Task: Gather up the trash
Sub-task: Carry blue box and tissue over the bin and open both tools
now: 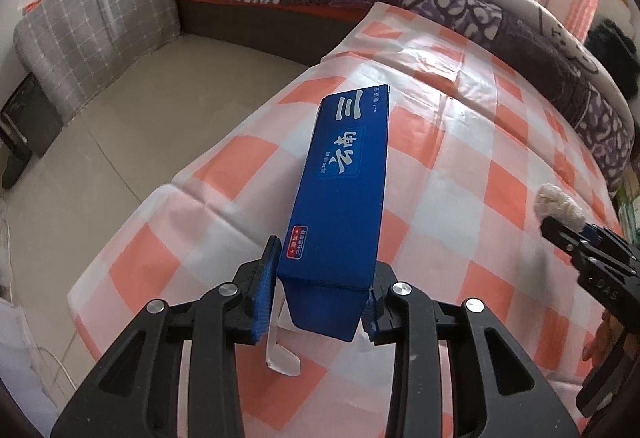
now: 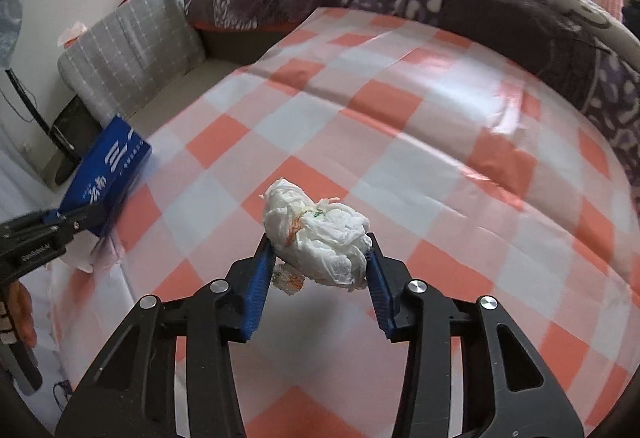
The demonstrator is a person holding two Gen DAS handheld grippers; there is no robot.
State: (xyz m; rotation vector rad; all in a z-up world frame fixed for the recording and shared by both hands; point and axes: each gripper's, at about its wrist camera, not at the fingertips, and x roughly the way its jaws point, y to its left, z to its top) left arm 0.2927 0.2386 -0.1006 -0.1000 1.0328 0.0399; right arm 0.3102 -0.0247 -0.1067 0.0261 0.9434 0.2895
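Left wrist view: left tongs [image 1: 324, 302] clench one end of a long blue carton [image 1: 340, 190], held above the checkered counter's [image 1: 460, 198] left edge. Right tongs [image 2: 320, 262] squeeze a crumpled white tissue wad [image 2: 320, 234] over the counter's middle.

Between my left claw's blue pads [image 1: 264, 290], a blue box [image 1: 340, 190] with white lettering; beneath it, an orange-and-white checked cloth [image 1: 460, 166].

Glossy blue cardboard box [image 1: 340, 198]; crumpled white tissue wad [image 2: 320, 238], matt and stained; shiny, creased checked plastic sheet [image 2: 400, 126] over the surface; ribbed blue pads [image 2: 256, 286], matt black plastic jaws.
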